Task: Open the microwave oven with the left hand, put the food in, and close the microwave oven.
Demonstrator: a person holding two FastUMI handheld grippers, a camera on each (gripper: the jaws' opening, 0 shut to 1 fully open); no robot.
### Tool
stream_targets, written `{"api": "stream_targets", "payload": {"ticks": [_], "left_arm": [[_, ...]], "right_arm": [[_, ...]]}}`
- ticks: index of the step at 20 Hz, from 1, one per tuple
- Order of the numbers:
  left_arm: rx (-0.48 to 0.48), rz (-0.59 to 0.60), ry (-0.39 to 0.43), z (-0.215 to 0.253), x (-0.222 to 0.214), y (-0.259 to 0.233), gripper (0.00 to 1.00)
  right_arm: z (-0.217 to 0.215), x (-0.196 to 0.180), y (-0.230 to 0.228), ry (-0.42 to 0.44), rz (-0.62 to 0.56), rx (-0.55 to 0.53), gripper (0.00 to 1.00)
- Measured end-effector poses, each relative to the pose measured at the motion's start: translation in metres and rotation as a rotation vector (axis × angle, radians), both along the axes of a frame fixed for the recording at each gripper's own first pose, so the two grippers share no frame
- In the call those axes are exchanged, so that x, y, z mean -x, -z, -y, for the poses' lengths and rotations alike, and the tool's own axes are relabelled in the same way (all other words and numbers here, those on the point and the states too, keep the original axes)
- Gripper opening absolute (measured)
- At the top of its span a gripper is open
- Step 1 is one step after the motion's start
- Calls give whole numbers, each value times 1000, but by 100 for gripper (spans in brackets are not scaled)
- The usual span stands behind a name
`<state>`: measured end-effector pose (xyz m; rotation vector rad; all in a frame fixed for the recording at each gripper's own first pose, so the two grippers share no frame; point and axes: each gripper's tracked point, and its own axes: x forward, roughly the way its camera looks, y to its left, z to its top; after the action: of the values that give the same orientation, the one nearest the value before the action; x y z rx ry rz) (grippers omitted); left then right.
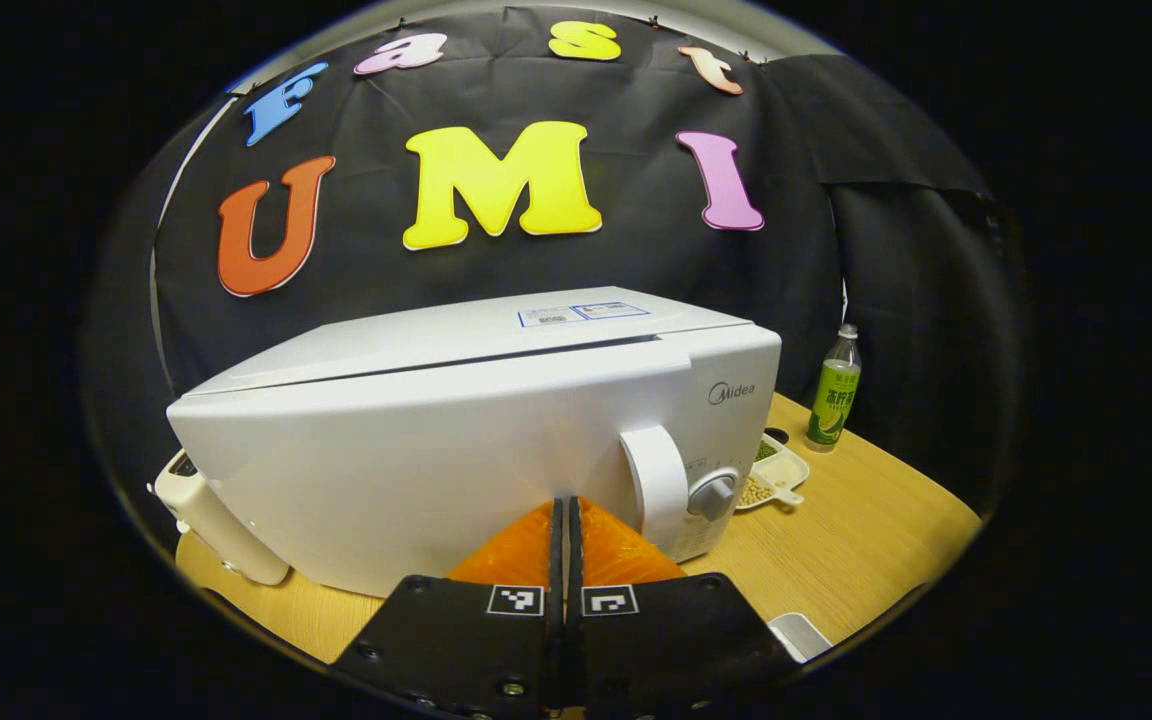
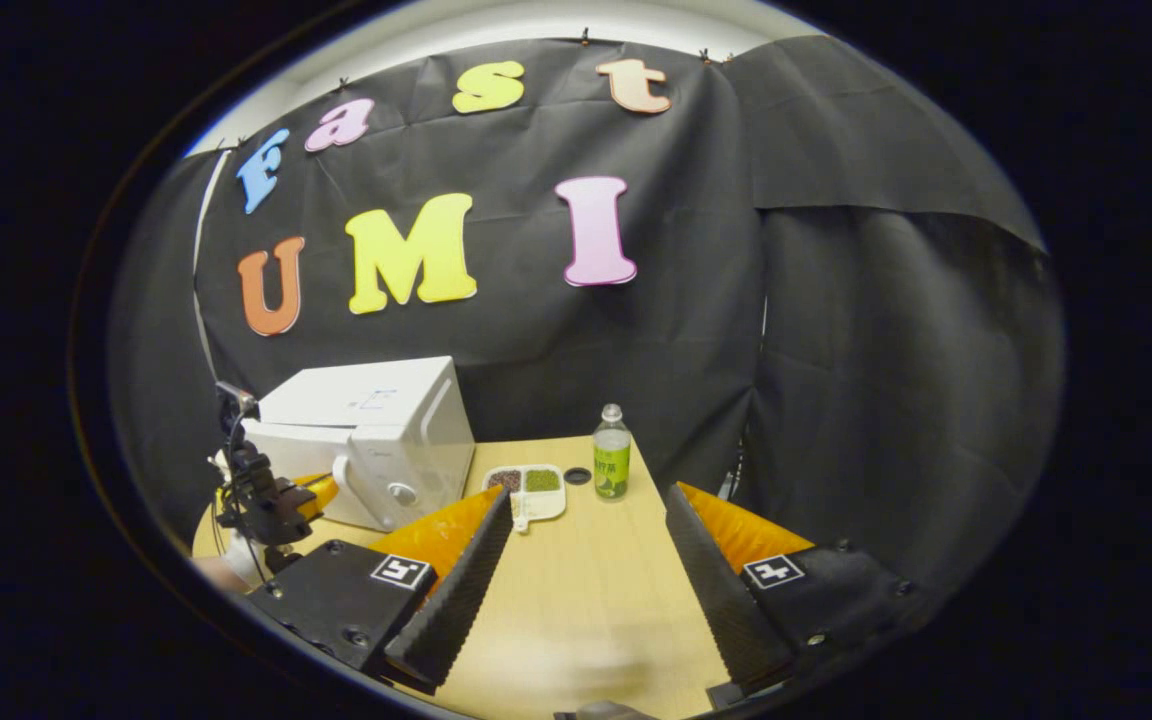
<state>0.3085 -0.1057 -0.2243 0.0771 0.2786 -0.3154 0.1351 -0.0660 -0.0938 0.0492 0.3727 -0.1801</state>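
Observation:
The white microwave [image 1: 456, 440] stands on the wooden table [image 1: 866, 530] with its door closed. Its handle [image 1: 654, 480] and knob [image 1: 714, 495] are at the door's right side. My left gripper [image 1: 566, 520] is shut on nothing, close to the door and just left of the handle. The food, a white divided tray [image 1: 774, 475] of beans, lies right of the microwave. In the right gripper view the microwave [image 2: 376, 440] is at the left, the left gripper [image 2: 311, 492] in front of it, and the tray [image 2: 528, 490] beside it. My right gripper [image 2: 589, 495] hangs open over the table, short of the tray.
A green-labelled bottle [image 2: 612, 452] stands behind the tray, with its dark cap [image 2: 577, 476] lying on the table. A white appliance [image 1: 221, 520] sits at the microwave's left corner. A pale tray edge [image 1: 801, 635] shows at the near right.

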Motion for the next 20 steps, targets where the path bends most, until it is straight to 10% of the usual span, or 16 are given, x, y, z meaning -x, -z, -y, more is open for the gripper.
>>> {"api": "stream_targets", "payload": {"ticks": [13,16,20], "left_arm": [[27,47,-23,-8,22,-49,0],[8,85,-38,-24,47,-76,96],[28,91,-52,-36,73,-99,97]], "right_arm": [[-56,2,-25,-90,66,11,99],[-74,-1,-23,-119,69,7,99],[-98,-4,-19,-160,81,12,99]]}}
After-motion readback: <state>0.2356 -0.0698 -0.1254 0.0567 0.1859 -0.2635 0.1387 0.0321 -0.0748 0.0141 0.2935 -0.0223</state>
